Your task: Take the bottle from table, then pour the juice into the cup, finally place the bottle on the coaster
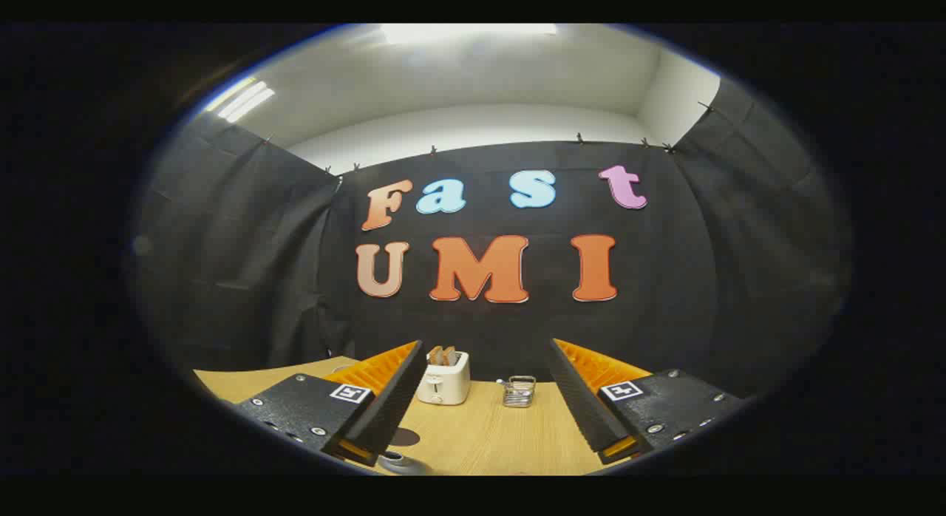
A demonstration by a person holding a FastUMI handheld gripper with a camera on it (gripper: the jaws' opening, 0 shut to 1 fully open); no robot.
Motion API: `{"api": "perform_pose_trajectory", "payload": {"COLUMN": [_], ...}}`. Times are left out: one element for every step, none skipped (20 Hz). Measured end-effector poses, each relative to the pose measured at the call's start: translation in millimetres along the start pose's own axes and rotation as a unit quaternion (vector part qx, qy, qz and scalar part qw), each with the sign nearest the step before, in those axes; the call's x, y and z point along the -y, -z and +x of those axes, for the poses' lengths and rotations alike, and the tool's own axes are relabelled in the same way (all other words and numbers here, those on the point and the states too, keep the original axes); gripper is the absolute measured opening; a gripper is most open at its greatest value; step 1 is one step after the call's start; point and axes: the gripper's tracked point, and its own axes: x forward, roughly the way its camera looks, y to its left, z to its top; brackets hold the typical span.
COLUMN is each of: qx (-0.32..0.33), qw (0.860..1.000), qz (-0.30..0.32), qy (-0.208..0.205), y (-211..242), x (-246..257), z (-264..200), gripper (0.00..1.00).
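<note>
Gripper view is looking forward over a light wooden bench (488, 435) with a visible grain, which is stretching from the near edge out to the black cloth wall (244, 265) hanging at the far side. Above the cloth, a white wall and ceiling (473, 87) are showing, with bright light panels glowing overhead. The tool (488, 398) is reaching out above the bench with its two ridged fingers (392, 398) standing wide apart, and nothing is sitting between them or pressing on either one. Beyond the fingers, near the far edge of the bench, a small white toaster (443, 379) is standing with two brown slices of toast sticking up from its slots. Just to the right of the toaster, a little apart from it, a small wire rack of shiny metal (519, 391) is resting on the bench. Close below the left finger, at the near edge, a dark round flat patch (404, 436) and a grey rounded object (403, 463) are peeking out, too cut off to identify; whether either belongs to the bottle, the cup or the coaster cannot be told.
</note>
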Motion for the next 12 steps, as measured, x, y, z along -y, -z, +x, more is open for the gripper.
{"api": "perform_pose_trajectory", "payload": {"qx": [0.001, 0.002, 0.002, 0.002, 0.004, 0.005, 0.007, 0.009, 0.01, 0.01, 0.01, 0.009], "qw": [1.0, 1.0, 1.0, 1.0, 1.0, 1.0, 1.0, 1.0, 1.0, 1.0, 0.999, 0.999], "qz": [0.0, 0.001, 0.004, 0.007, 0.009, 0.011, 0.012, 0.013, 0.014, 0.016, 0.016, 0.015], "qy": [-0.003, -0.006, -0.009, -0.013, -0.016, -0.018, -0.02, -0.021, -0.022, -0.024, -0.029, -0.032], "y": [-1.1, -1.8, -2.7, -3.8, -5.9, -7.4, -7.6, -8.3, -8.0, -7.3, -6.1, -4.7], "x": [-3.4, -6.0, -7.5, -9.4, -11.4, -12.5, -13.2, -14.6, -15.5, -17.4, -22.4, -26.4], "z": [0.3, 0.0, -2.4, -2.6, -2.5, -4.1, -5.0, -5.3, -7.0, -6.8, -6.8, -7.1], "gripper": [0.97, 0.97, 0.97, 0.97, 0.97, 0.97, 0.97, 0.97, 0.97, 0.97, 0.97, 0.97]}}
